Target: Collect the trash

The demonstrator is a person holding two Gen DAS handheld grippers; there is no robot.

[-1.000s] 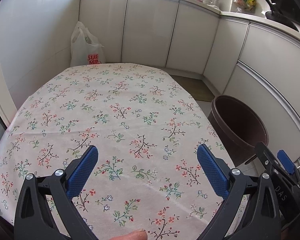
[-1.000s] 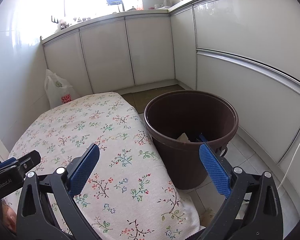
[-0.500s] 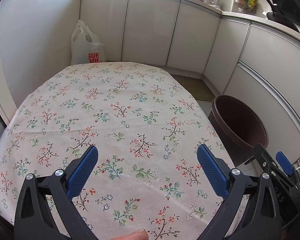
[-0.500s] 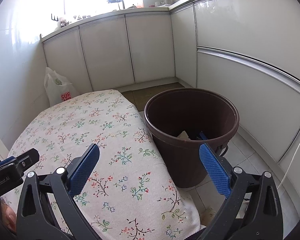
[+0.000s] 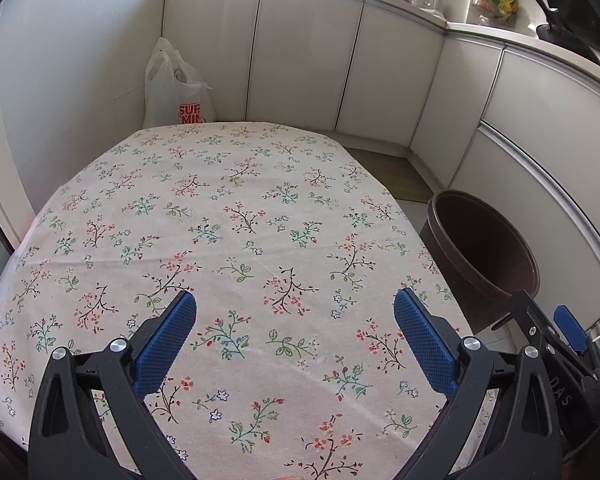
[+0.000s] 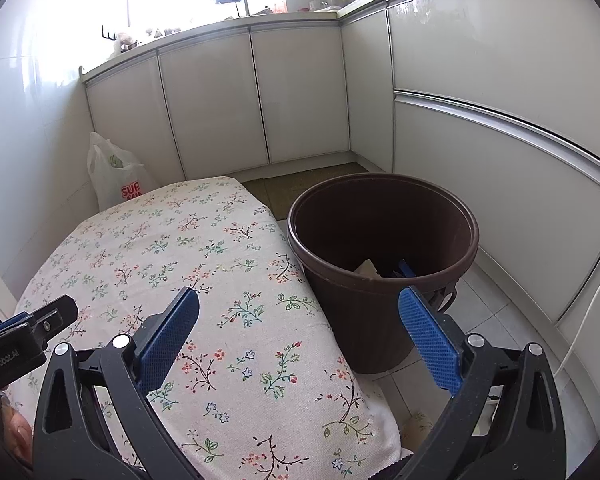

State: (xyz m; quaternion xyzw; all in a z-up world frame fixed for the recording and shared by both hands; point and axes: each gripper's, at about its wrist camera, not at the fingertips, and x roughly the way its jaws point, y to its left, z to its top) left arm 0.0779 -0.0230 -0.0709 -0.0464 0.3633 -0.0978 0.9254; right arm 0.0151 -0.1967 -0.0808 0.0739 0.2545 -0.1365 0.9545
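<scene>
left claw (image 5: 295, 332): i hold it wide open and empty over the near bench (image 5: 236, 216), barely shifted from a second ago.
right claw (image 6: 299, 330): gaping, empty, straddling the bench's right edge; it has eased back slightly.
change: almost none, so i judge collecting is done.
trash (image 6: 367, 269): pale scrap and blue piece in the bin's bottom; long axis i cannot tell.
bin (image 6: 384, 304): upright, mouth up, on the floor just right of the bench.
bag (image 5: 178, 92): far left.

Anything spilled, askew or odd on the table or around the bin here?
Nothing stands out. The floral tablecloth lies flat, the brown bin stands upright beside the table with scraps inside, and both tools are open, holding nothing.
</scene>
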